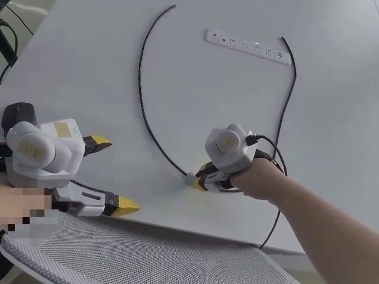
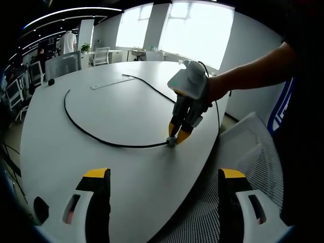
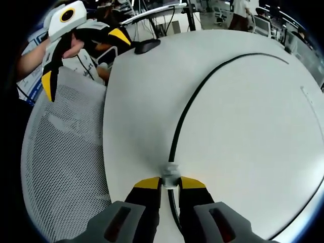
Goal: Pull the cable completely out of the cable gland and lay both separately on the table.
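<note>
Your right tongs (image 3: 170, 181) are shut on the gland (image 3: 170, 171) near the counter (image 1: 207, 89) edge, the cable (image 1: 140, 83) runs long from it toward 11 o'clock in the head view, and your open left tongs (image 2: 164, 174) sit at 9 o'clock, nearer the cable.

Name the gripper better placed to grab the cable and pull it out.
Left. The right gripper clamps the cable gland in its fingers; the left gripper is open and free to take the cable.

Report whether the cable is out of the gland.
Not out: the cable passes through the gland, held by the right gripper.
</note>
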A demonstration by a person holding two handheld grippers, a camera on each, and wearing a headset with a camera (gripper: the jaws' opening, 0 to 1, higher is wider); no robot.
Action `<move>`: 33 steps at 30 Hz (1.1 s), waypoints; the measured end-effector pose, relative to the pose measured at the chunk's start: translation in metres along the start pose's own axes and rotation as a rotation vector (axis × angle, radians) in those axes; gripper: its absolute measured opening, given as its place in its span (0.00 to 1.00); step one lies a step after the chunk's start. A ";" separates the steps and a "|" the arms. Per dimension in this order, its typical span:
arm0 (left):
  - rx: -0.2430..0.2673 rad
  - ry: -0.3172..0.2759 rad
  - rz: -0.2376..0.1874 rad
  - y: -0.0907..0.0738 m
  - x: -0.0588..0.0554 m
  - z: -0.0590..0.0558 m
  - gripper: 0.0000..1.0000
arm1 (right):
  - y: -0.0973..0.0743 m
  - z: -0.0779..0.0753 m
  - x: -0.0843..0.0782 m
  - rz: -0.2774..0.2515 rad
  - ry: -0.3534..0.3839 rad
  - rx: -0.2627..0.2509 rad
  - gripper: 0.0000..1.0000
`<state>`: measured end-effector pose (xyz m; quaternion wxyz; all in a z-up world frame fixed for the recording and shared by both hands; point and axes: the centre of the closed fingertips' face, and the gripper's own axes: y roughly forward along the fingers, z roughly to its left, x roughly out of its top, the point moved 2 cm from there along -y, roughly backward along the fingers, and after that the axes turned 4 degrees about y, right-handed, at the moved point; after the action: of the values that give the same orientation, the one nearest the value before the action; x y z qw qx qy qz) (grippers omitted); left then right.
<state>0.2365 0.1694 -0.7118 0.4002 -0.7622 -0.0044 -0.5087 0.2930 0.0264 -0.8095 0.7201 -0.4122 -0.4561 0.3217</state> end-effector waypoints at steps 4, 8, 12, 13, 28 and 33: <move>-0.001 0.004 -0.002 0.001 0.002 0.001 0.88 | -0.005 -0.001 0.003 -0.016 0.016 0.000 0.07; -0.003 0.011 -0.002 0.003 0.006 0.001 0.88 | -0.012 0.000 0.004 -0.023 0.021 -0.001 0.07; -0.012 0.022 -0.006 0.008 0.010 -0.002 0.88 | -0.019 0.000 0.006 -0.032 0.025 -0.005 0.07; -0.014 0.025 -0.005 0.009 0.011 -0.002 0.87 | -0.021 0.001 0.007 -0.035 0.021 -0.006 0.07; -0.021 0.064 -0.035 0.011 0.034 -0.007 0.86 | -0.057 0.011 0.024 -0.065 -0.032 -0.019 0.07; -0.030 0.074 -0.042 0.012 0.040 -0.012 0.86 | -0.069 0.013 0.025 -0.069 -0.041 -0.027 0.07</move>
<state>0.2517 0.1373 -0.6861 0.3777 -0.7486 0.0022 -0.5449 0.2962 0.0197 -0.7349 0.7158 -0.3991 -0.4889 0.2989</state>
